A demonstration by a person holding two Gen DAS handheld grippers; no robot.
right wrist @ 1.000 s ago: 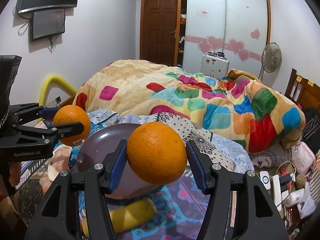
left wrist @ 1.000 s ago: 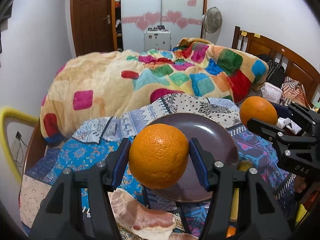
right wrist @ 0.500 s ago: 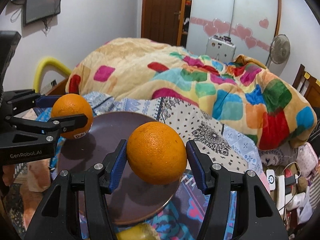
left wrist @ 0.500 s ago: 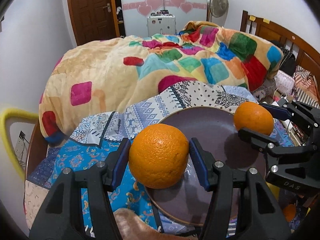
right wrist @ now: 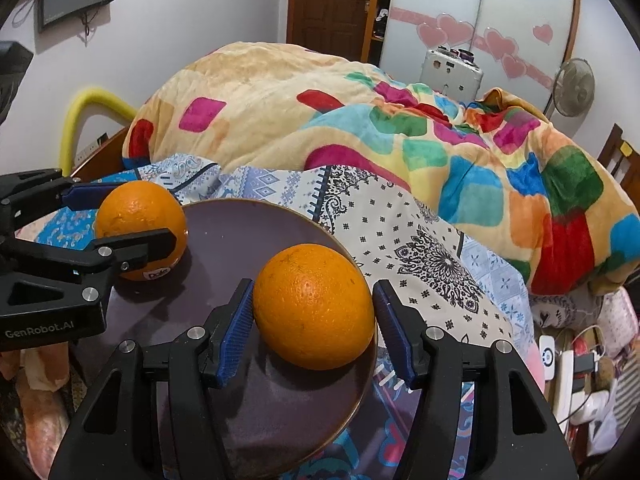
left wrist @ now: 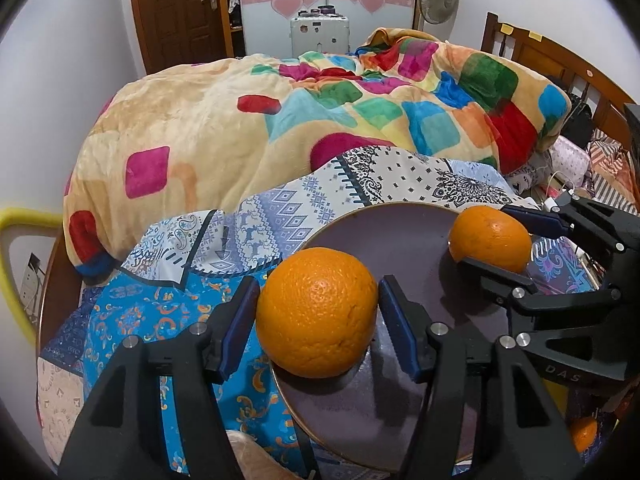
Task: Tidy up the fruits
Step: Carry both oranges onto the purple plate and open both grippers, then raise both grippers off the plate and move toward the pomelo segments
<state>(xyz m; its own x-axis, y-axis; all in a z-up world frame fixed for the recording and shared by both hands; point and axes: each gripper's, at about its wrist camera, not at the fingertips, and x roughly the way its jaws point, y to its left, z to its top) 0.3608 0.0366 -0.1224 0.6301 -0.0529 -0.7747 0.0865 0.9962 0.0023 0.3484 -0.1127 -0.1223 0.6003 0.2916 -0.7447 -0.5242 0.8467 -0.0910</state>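
Oranges are being released onto the dark plate point(left wrist: 400, 236). In the left gripper point(left wrist: 318, 312) the jaws are seen parted just clear of the left orange point(left wrist: 316, 312), a slit of plate showing at its right pad; the fruit sits on the plate's near left rim. The right gripper point(right wrist: 314, 308) likewise stands loosened around the right orange point(right wrist: 312, 306), which rests at the plate's right edge. Both deposits are judged nearly complete, withdrawal remaining. Compared with a second ago, both fruits were carried pinched above the plate; the grippers have been lowered and tipped downward, and the plate now fills more of each view beneath them. Bedding point(left wrist: 240, 128) lies beyond.
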